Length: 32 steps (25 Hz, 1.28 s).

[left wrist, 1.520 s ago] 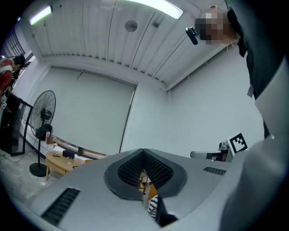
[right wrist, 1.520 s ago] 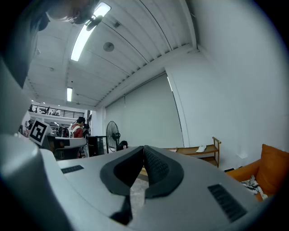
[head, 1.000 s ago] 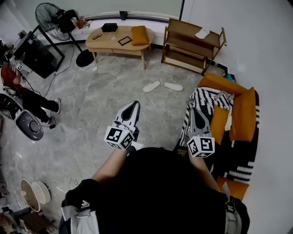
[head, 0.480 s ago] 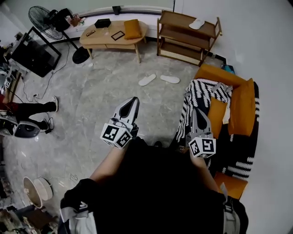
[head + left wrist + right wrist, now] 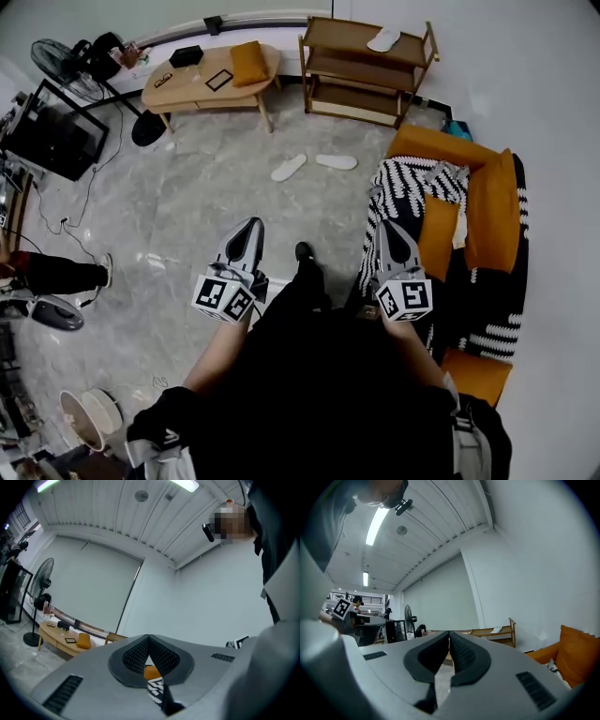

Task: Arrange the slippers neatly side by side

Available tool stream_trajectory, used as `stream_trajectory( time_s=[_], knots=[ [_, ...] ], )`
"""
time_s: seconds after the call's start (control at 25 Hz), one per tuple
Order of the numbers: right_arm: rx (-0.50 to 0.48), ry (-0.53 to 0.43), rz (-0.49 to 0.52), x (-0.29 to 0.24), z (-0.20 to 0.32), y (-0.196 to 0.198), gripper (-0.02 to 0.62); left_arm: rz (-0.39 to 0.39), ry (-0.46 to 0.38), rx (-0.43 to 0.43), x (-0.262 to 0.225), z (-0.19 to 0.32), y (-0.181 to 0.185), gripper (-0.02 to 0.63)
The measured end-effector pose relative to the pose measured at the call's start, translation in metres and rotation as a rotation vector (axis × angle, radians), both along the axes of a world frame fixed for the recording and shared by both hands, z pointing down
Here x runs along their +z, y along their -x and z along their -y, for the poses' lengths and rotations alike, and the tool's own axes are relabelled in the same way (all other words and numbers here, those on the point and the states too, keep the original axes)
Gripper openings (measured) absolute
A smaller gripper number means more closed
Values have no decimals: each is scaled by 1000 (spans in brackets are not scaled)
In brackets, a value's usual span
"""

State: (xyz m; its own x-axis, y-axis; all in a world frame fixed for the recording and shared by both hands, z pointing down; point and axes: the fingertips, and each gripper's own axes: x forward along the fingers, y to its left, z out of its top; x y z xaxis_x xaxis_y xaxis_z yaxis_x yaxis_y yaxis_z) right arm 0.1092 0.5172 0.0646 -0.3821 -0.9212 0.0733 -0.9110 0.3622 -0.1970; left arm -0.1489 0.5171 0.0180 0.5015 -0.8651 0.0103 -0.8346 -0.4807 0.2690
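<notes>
Two white slippers lie on the grey floor ahead, the left slipper [image 5: 288, 168] angled and the right slipper [image 5: 337, 161] nearly level, toes apart from each other. Another white slipper [image 5: 382, 40] rests on the top of the wooden shelf [image 5: 363, 60]; it also shows small in the right gripper view [image 5: 497, 630]. My left gripper [image 5: 253, 225] is shut and empty, held at waist height well short of the floor slippers. My right gripper [image 5: 390, 228] is also shut and empty, over the striped blanket's edge. Both gripper views look up along closed jaws at walls and ceiling.
An orange sofa [image 5: 469, 216] with a black-and-white striped blanket [image 5: 403, 202] stands at the right. A wooden coffee table [image 5: 211, 80] with an orange cushion [image 5: 248, 62] is at the back. A fan [image 5: 66, 61] and a TV [image 5: 47, 141] stand left; a person's legs [image 5: 56, 277] at the far left.
The view has moved forward and right: slippers, table and shelf shifted left and up in the picture. Both grippers dropped slightly lower in the view and stayed shut.
</notes>
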Motion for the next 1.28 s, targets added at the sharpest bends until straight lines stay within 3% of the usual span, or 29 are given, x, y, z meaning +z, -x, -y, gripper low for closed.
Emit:
stream_trajectory(
  time_s=[0.2, 0.44, 0.84, 1.04, 1.28],
  knots=[
    [29, 20, -27, 3, 40, -8, 32, -17, -25, 32, 1, 50, -9, 15],
    [-44, -6, -80, -21, 119, 19, 32, -43, -30, 10, 5, 131, 10, 15],
    [-97, 2, -123, -49, 236, 45, 32, -200, -20, -66, -7, 238, 59, 15],
    [-112, -3, -140, -48, 278, 62, 32, -142, -36, -89, 7, 281, 79, 15],
    [-84, 42, -116, -33, 309, 56, 32, -146, -4, -45, 20, 320, 66, 15]
  ],
)
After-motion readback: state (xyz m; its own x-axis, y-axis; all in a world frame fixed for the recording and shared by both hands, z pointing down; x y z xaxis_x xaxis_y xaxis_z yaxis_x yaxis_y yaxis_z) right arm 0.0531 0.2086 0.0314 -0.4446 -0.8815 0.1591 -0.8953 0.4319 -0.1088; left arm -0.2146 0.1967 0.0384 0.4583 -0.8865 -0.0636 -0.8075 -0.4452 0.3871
